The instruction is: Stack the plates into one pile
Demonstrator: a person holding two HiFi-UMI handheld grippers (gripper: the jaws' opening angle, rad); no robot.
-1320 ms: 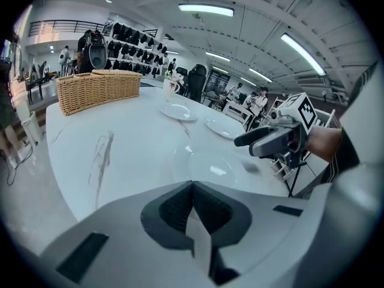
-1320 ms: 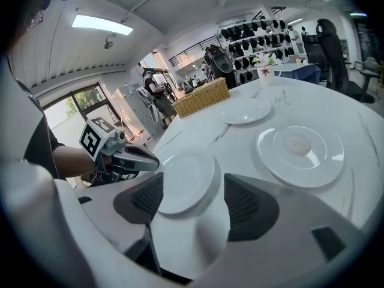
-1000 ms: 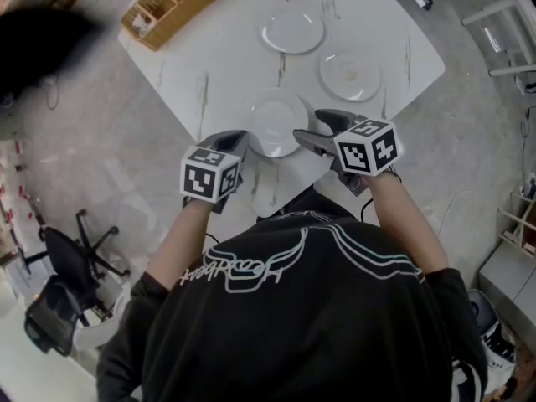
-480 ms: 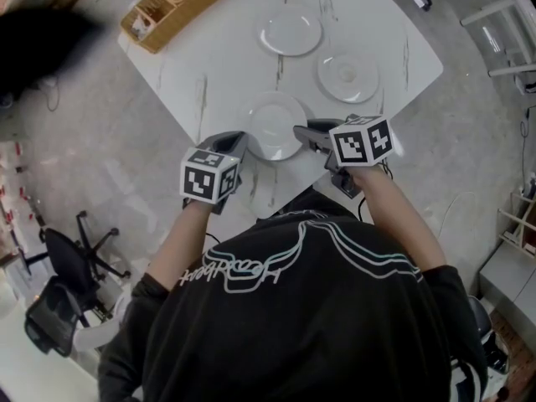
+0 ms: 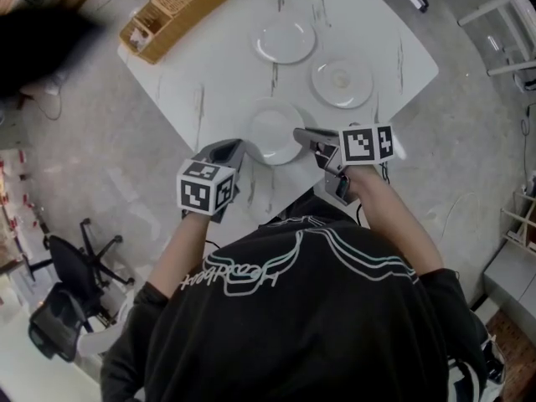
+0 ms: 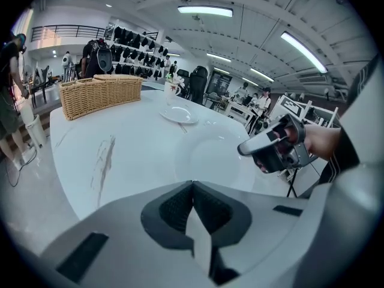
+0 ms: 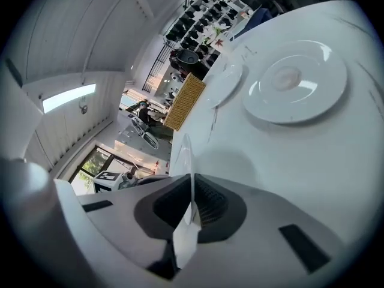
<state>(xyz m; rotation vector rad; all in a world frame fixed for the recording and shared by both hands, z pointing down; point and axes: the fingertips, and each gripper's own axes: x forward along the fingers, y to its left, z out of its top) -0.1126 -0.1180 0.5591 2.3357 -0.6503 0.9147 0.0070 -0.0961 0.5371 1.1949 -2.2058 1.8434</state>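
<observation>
Plate nearest you [image 5: 272, 129] sits at the near edge of the white, grey-veined desk [image 5: 209, 74], between your two tools. Its right rim is inside your right tool [image 5: 303, 134], whose jaws are closing down narrow on it. In the right gripper view the rim runs edge-on up between the dark pads [image 7: 210, 203], pinched there. Whether the plate has left the surface you cannot tell.

Your left tool [image 5: 239, 147] waits just beside the plate's left edge without touching it. Its jaws are drawn together with nothing between them, and in the left gripper view the plate lies ahead and to the right of the tips.

Two more lie farther up the desk, well apart from the gripped one. A middle plate [image 5: 342, 82] with a faint mark in its well is to the right, and a far plate [image 5: 286, 40] is beyond it toward the far edge. These two are near each other but do not touch.

A wicker basket [image 5: 176, 11] stands at the desk's far left corner. On the grey floor [image 5: 100, 157] off the desk's left side stands a black office chair [image 5: 71, 266].
</observation>
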